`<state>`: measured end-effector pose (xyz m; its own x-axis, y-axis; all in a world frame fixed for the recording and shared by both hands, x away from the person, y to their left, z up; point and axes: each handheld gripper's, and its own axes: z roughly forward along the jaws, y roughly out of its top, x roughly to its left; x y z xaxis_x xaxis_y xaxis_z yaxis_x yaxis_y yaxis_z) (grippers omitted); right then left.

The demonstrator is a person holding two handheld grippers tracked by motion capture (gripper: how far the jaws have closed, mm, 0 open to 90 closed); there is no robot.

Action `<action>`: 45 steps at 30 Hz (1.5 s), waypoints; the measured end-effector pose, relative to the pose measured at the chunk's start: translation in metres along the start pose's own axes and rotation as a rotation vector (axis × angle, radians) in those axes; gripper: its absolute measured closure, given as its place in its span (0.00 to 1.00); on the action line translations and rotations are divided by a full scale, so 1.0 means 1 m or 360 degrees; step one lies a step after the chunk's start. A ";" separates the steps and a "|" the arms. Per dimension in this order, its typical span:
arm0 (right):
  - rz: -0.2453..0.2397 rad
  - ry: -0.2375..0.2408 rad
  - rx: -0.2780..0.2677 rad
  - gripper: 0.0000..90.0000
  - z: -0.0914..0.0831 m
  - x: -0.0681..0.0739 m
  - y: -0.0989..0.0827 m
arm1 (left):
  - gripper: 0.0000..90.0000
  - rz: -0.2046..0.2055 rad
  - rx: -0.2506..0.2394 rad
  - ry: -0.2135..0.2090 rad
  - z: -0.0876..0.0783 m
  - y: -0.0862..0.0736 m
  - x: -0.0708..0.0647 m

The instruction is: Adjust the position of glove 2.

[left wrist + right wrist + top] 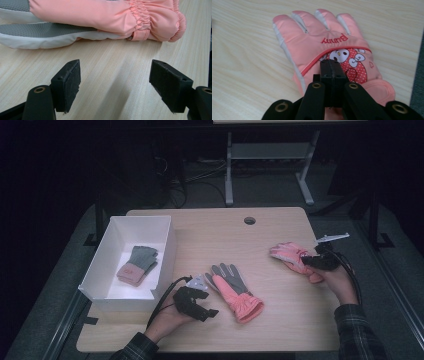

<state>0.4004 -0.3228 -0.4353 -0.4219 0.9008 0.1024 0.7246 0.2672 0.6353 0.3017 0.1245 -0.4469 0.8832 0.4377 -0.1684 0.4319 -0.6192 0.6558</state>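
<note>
A pink and grey glove (235, 292) lies palm up in the middle of the wooden table (280, 320), cuff toward the person. My left gripper (202, 307) rests just left of it, open, nothing between its jaws; in the left gripper view the glove (100, 15) lies beyond the left gripper (115, 85). At the right, a matching pink glove (290, 254) with a cartoon patch lies back up, fingers pointing left. My right gripper (312, 261) is shut on the cloth of its back; in the right gripper view the glove (312, 37) spreads flat past the right gripper (332, 65).
A white open box (165, 255) stands at the table's left and holds a grey and pink knitted pair (137, 265). A cable hole (249, 220) sits near the far edge. Table legs and cables stand on the dark floor behind.
</note>
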 end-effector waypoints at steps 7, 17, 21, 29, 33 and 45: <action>-0.0049 0.0098 0.0051 1.00 0.002 0.016 0.002 | 0.28 0.0015 0.0003 0.0000 0.000 0.001 -0.001; -0.0152 0.0246 0.0100 1.00 0.006 0.048 0.005 | 0.28 0.0018 0.0006 -0.0002 -0.001 0.001 -0.002; -0.0185 0.0305 0.0109 0.99 0.009 0.061 0.008 | 0.28 0.0021 0.0013 -0.0001 -0.001 0.001 -0.001; -0.0233 0.0370 0.0109 0.98 0.014 0.081 0.012 | 0.28 0.0020 0.0012 -0.0003 -0.001 0.001 -0.002; -0.0232 0.0354 0.0093 0.92 0.012 0.082 0.014 | 0.28 0.0019 0.0013 -0.0002 -0.002 0.001 -0.002; -0.0128 0.0233 0.0136 0.55 0.013 0.078 0.008 | 0.28 0.0020 0.0024 0.0003 -0.002 0.001 -0.002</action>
<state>0.3806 -0.2458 -0.4320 -0.5507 0.8176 0.1679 0.7261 0.3701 0.5795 0.2999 0.1243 -0.4451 0.8881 0.4313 -0.1588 0.4236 -0.6341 0.6469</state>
